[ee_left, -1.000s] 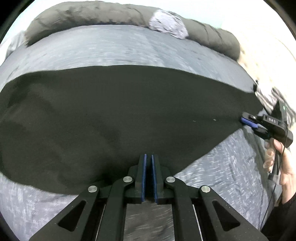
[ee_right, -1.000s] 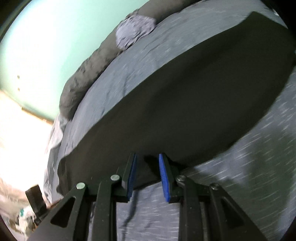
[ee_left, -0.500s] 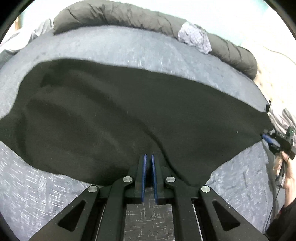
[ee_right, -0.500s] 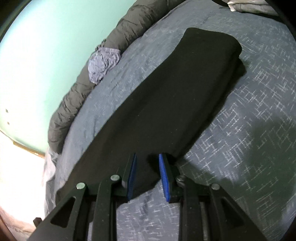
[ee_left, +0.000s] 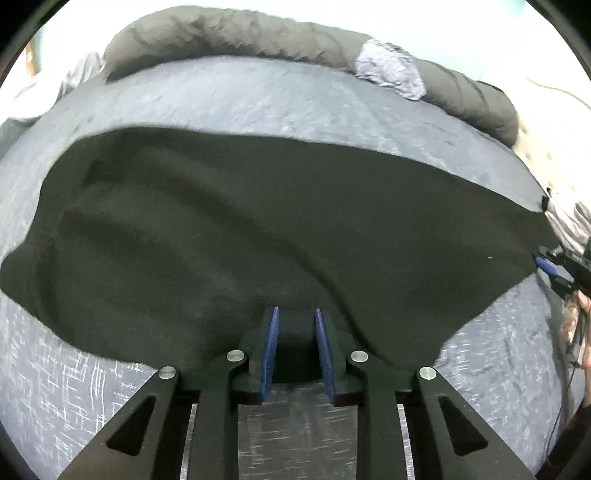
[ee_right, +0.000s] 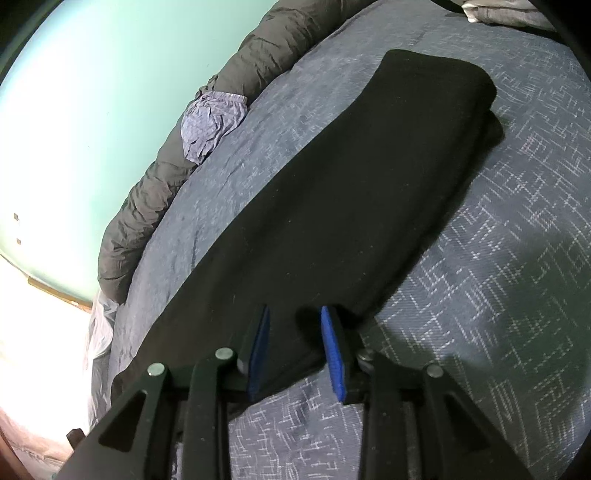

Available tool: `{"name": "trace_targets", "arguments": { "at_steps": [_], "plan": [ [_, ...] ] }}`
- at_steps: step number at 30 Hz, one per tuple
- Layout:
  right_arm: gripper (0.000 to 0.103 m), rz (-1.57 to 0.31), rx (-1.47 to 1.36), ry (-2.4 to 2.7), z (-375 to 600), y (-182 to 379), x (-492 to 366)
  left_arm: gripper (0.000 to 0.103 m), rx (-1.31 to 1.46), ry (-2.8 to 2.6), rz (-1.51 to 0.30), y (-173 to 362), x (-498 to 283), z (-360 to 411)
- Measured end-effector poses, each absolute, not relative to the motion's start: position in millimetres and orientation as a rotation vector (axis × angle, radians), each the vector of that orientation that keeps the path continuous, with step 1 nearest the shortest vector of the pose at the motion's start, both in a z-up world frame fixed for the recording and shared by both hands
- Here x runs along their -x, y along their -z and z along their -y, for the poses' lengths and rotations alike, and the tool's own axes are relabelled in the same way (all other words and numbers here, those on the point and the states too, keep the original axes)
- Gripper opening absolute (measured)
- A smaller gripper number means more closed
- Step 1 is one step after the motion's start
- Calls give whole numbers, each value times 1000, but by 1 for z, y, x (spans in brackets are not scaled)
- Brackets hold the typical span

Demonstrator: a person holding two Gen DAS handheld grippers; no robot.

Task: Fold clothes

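A black garment (ee_left: pixel 258 221) lies folded into a long band across the blue-grey patterned bedcover (ee_left: pixel 74 387). My left gripper (ee_left: pixel 295 321) sits at its near edge. Its jaws are opening, and the hem lies slack between the blue pads (ee_left: pixel 271 343) without being pinched. In the right wrist view the same garment (ee_right: pixel 351 192) stretches away to a thick folded end. My right gripper (ee_right: pixel 293 321) rests over the garment's near corner with its pads apart and cloth lying between them. The right gripper (ee_left: pixel 546 267) also shows at the band's far right end in the left wrist view.
A rolled grey duvet (ee_left: pixel 240 37) runs along the far side of the bed, with a crumpled lilac garment (ee_left: pixel 389 70) on it. Pale folded cloth (ee_right: pixel 506 11) lies beyond the black garment's far end. A person's hand (ee_left: pixel 576 317) holds the right gripper. A green wall (ee_right: pixel 92 92) stands behind.
The left jaws have gone from shut to apart, letting go of the hem. The black garment, stretched taut a second ago, has settled flat on the bed. The right pads stand slightly wider.
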State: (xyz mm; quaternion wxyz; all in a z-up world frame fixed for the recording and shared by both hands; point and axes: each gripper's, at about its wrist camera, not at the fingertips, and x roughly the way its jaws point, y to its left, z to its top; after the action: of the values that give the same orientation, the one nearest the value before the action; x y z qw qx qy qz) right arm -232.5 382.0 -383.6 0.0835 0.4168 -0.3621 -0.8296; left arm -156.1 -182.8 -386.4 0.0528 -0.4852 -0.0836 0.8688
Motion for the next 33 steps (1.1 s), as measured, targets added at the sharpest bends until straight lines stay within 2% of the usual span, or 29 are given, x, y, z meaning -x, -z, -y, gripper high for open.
{"name": "trace_targets", "arguments": {
  "at_steps": [6, 15, 22, 29, 33],
  "plan": [
    [29, 1080, -1244, 2475, -383, 383, 233, 22, 1573, -2575, 321, 397, 146, 193],
    [29, 1076, -1245, 2475, -383, 383, 235, 22, 1427, -2746, 312, 372, 155, 214],
    [29, 1069, -1248, 2476, -382, 384, 236, 22, 1529, -2741, 558, 402, 147, 270],
    [29, 1056, -1254, 2476, -380, 385, 237, 21, 1475, -2858, 549, 389, 143, 289],
    [29, 1056, -1256, 2474, -380, 385, 237, 22, 1442, -2942, 608, 384, 140, 322]
  ]
}}
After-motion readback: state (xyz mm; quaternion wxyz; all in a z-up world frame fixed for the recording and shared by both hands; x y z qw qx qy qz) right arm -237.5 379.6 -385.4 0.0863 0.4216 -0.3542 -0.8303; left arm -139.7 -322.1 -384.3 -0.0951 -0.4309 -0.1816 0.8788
